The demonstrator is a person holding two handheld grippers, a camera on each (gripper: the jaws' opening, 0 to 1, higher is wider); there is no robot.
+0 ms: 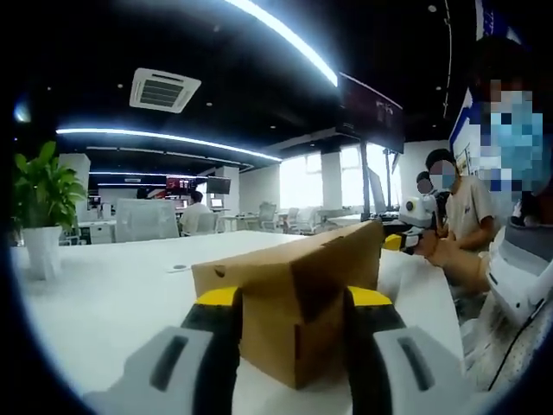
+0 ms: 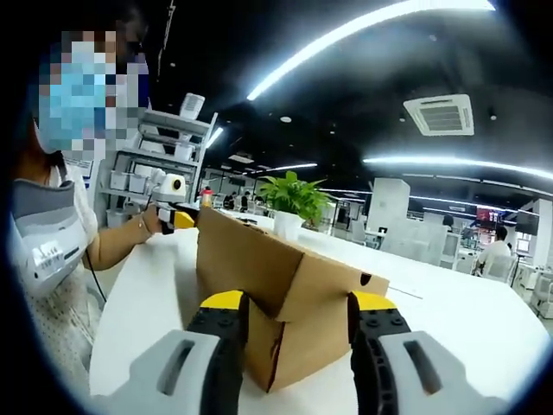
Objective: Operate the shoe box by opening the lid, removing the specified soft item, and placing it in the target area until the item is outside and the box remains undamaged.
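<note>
Gripping opposite ends of the shoe box [image 1: 298, 303], both sets of jaws; potted plant [image 2: 295, 206] stands behind.

Open-plan office: white desks [image 1: 104, 285], ceiling air-con unit [image 1: 164, 90], strip lights [image 1: 164, 138], potted plant [image 2: 294, 201].

Shoe box [image 1: 298, 294] interior hidden; its ends masked by each claw's jaws

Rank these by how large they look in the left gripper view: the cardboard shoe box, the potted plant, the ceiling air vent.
1. Cardboard shoe box, largest, though it sits right at the camera.
2. Potted plant.
3. Ceiling air vent, smallest.
The plant and vent look fairly close in size; distance makes true size unsure.
</note>
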